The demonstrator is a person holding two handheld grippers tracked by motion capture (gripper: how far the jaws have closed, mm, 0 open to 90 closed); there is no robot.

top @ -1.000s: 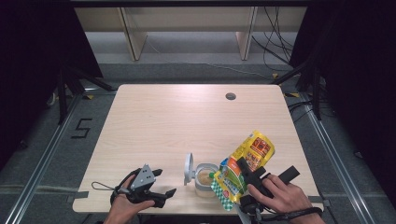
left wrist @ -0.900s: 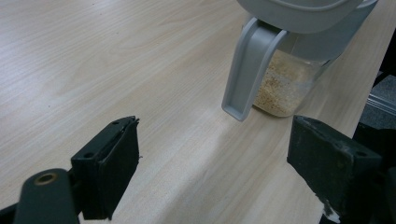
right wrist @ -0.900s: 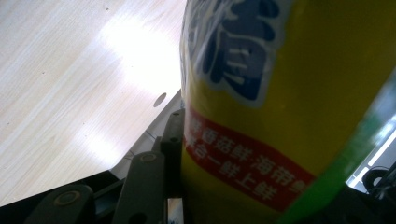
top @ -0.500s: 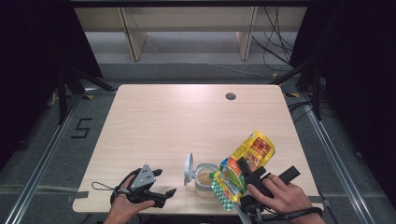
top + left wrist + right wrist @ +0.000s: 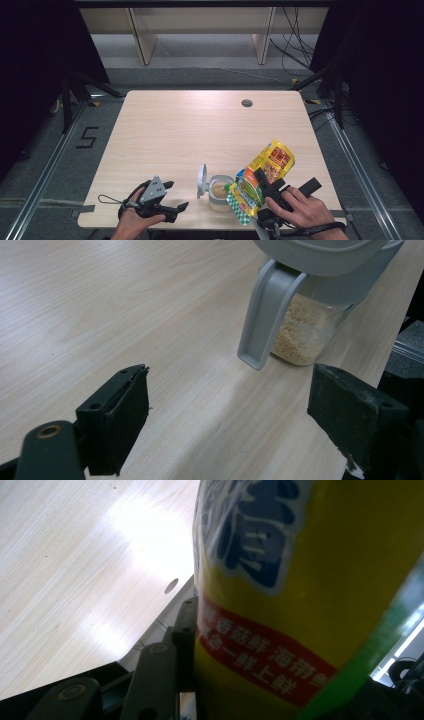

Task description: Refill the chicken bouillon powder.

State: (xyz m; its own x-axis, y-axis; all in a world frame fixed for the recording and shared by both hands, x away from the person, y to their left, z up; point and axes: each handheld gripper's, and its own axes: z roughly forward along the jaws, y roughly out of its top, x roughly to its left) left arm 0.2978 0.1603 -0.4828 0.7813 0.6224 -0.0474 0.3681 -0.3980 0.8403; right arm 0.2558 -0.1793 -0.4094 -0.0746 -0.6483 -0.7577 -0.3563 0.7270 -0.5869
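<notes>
Jaws of the right gripper [image 5: 264, 186] are clamped on a yellow and green seasoning bag [image 5: 262, 175], near the front right corner of the table [image 5: 180, 125]. The bag's long axis slopes from upper right down to lower left, and its low end hangs just over the open glass jar [image 5: 220, 191] at the front edge. The jar holds pale granules, and its grey lid [image 5: 201, 180] stands flipped up on the left side. The left gripper [image 5: 172, 195] rests by the front left, jaws apart and empty, pointing toward the jar. The bag carries Chinese print in blue and a red band; I cannot read it surely.
</notes>
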